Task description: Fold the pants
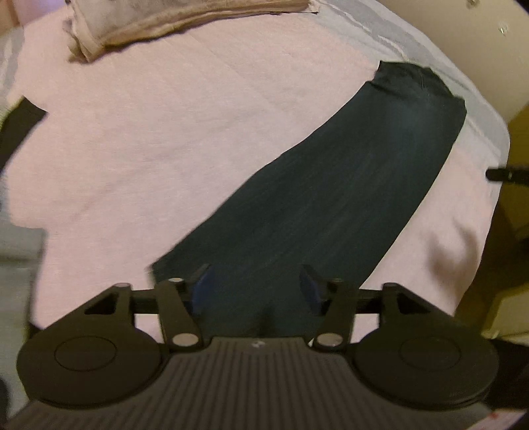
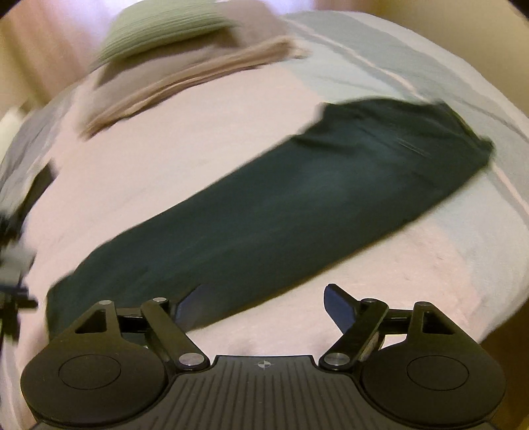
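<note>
Left wrist, pants (image 1: 330, 198) between open fingers (image 1: 201, 287)

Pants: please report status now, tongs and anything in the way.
Left tongs open, over pants' near end. Right tongs open, empty. Pants one long dark strip on pink sheet. Folded beige cloth far off, clear.

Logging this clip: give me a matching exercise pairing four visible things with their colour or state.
Things:
1. long folded pants
2. bed cover under them
3. left hand-held gripper
4. ribbed cushion at the far end

Colour or state:
A. pale pink
B. open, over the pants' near end
C. dark teal
D. light green

Pairs: 1-C, 2-A, 3-B, 4-D
</note>
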Demonstrator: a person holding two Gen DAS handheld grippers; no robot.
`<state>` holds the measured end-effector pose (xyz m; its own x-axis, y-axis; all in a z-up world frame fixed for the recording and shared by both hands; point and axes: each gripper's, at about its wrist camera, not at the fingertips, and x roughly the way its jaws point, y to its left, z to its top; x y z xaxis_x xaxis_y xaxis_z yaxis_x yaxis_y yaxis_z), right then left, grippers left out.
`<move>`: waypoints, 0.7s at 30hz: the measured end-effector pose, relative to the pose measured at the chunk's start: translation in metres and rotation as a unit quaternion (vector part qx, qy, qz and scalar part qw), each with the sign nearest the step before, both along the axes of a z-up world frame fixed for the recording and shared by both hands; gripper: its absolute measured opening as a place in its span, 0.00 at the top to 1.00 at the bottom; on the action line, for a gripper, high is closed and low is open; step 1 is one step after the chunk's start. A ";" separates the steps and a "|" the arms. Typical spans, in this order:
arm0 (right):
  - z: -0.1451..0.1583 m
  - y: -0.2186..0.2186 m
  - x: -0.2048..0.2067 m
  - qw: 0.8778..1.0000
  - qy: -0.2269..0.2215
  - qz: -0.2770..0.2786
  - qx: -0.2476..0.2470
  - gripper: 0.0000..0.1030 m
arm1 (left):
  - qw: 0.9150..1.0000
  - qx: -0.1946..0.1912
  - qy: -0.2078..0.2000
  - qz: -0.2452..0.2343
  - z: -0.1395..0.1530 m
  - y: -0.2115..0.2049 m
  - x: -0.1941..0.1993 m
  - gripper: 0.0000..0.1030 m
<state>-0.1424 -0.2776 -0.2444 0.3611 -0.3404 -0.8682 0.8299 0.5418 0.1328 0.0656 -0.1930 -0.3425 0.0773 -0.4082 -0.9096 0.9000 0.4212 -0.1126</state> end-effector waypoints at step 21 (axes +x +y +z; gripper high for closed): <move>-0.071 0.202 0.143 0.917 0.003 0.380 -0.126 0.25 | 0.939 0.054 -0.179 -0.290 -0.045 0.081 -0.013 0.16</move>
